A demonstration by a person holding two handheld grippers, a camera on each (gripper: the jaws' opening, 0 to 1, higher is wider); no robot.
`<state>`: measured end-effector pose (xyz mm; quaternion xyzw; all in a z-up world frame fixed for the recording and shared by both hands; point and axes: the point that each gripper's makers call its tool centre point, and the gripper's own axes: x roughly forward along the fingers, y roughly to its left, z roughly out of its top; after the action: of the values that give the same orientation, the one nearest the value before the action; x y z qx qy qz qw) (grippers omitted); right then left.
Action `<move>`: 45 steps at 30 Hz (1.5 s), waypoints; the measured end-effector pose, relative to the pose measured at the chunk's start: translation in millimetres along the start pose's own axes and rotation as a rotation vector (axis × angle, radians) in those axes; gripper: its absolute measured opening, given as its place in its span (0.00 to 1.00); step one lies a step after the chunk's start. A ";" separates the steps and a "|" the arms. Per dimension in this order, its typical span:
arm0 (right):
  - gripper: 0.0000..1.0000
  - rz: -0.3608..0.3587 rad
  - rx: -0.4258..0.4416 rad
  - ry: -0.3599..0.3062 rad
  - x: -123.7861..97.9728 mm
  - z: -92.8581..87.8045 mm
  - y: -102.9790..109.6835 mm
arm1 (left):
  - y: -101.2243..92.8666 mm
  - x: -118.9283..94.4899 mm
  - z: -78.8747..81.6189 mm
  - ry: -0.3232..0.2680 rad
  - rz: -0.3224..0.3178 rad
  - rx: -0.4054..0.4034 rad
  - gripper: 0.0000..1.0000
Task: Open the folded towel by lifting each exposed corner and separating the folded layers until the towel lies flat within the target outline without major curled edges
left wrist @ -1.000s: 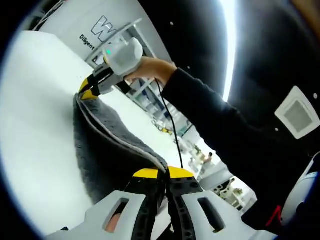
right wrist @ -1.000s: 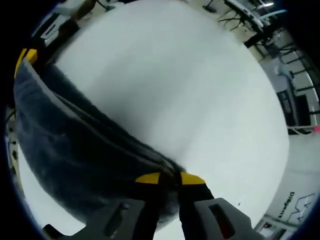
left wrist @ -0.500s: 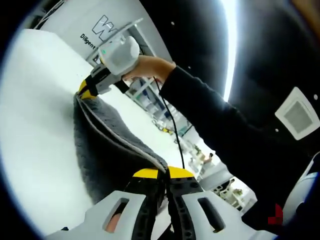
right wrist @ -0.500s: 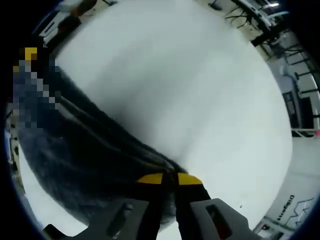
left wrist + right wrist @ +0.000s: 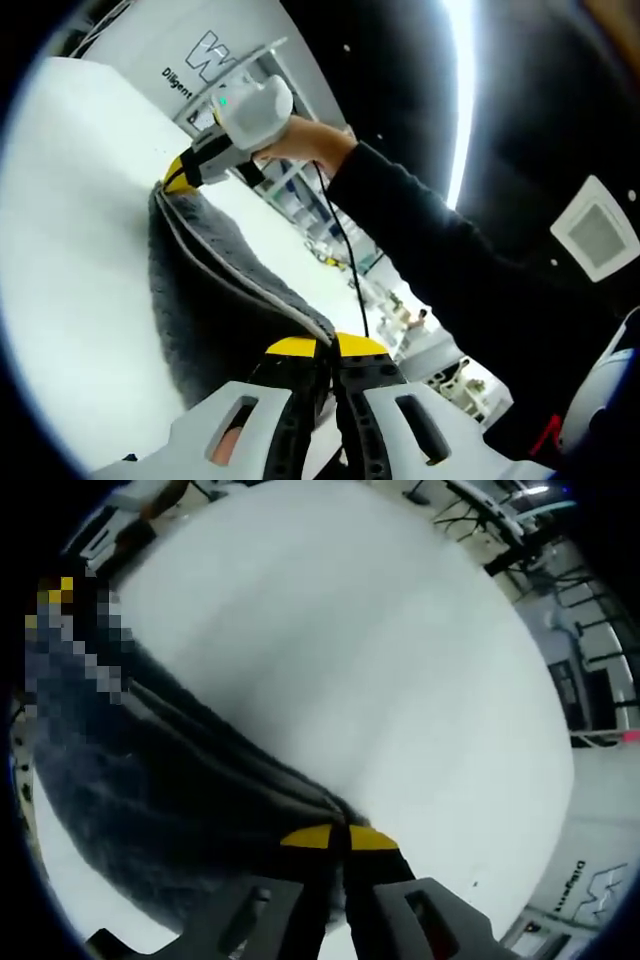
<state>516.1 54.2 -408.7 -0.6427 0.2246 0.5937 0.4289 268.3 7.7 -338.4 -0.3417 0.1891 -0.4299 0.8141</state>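
The left gripper point(image 5: 326, 352) is closed on one corner of the grey towel point(image 5: 195, 285); the right gripper point(image 5: 338, 838) is closed on another corner; the towel hangs stretched between them, its light edge band on top, above the white table point(image 5: 380, 670); a hand point(image 5: 305, 137) holds the right gripper.

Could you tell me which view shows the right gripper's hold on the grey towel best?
The left gripper view: the right gripper, white with yellow tips, pinches a corner of the grey fleecy towel from outside. The right gripper view shows its own shut tips at the hem, close up and shadowed.
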 end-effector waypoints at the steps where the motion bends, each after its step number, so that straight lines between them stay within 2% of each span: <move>1: 0.00 -0.001 0.000 0.002 -0.8 -0.2 0.3 | -0.3 -0.2 0.4 -0.001 0.000 0.001 0.03; 7: 0.00 -0.019 0.006 -0.003 -7.1 -1.8 -5.3 | -1.0 -0.8 0.6 -0.006 0.002 0.003 0.03; 16: 0.00 -0.043 0.028 -0.025 -19.3 -3.2 -0.2 | -4.8 0.5 0.7 -0.010 -0.005 0.005 0.03; 32: 0.00 -0.120 0.056 -0.024 -44.0 -13.5 -0.8 | -22.6 8.1 0.8 0.006 -0.025 0.074 0.02; 45: 0.00 -0.181 0.089 -0.046 -65.3 -23.0 -0.8 | -38.6 15.7 10.9 -0.008 -0.038 0.127 0.02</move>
<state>517.2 21.5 -347.8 -0.6268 0.1819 0.5565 0.5141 261.6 -16.3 -303.3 -0.2947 0.1518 -0.4549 0.8266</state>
